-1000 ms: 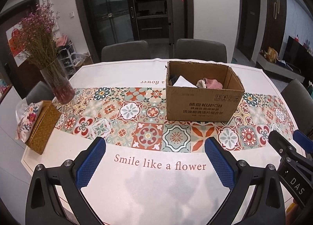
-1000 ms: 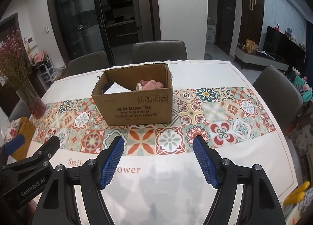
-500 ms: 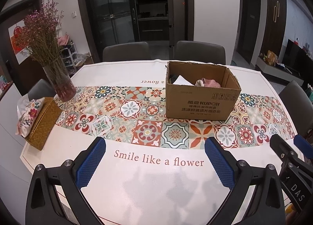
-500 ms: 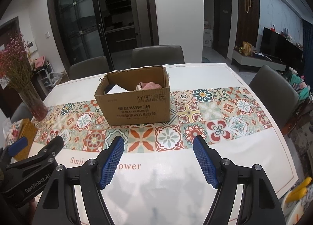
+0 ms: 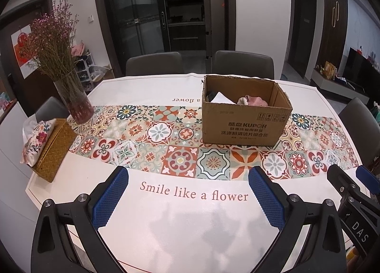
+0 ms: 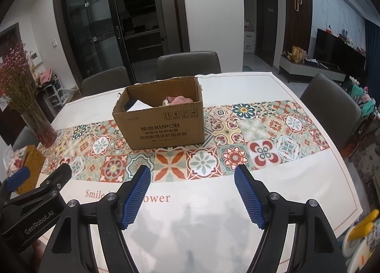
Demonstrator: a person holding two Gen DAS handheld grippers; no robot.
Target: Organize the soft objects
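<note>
- The table (image 5: 190, 237) takes up most of both views, its cloth printed with a patterned tile band and a line of text; no loose cloth item shows on the surface that the cameras take in.
- The cardboard box (image 5: 244, 128) stands open on the tile band, toward the far middle, well apart from both grippers.
- Inside it lie the soft objects: a pink cloth (image 5: 255, 100), a white piece (image 5: 220, 98) beside it and something dark in the left corner, too hidden to name.
- The left gripper (image 5: 187, 195) hangs over the near edge with its fingers spread wide and nothing between them.
- The right gripper (image 6: 192, 193) hangs the same way, spread wide and empty, just beside the left.
- Judged from this, the scene fits either cloths already gathered into the box or cloths waiting to be lifted out and sorted; the pictures do not settle which.
- Open room: the white strip between grippers and box is bare, so a straight reach is free. The vase of dried flowers (image 5: 71, 97) and woven tissue box (image 5: 53, 152) crowd the left edge; chairs ring the far side.
</note>
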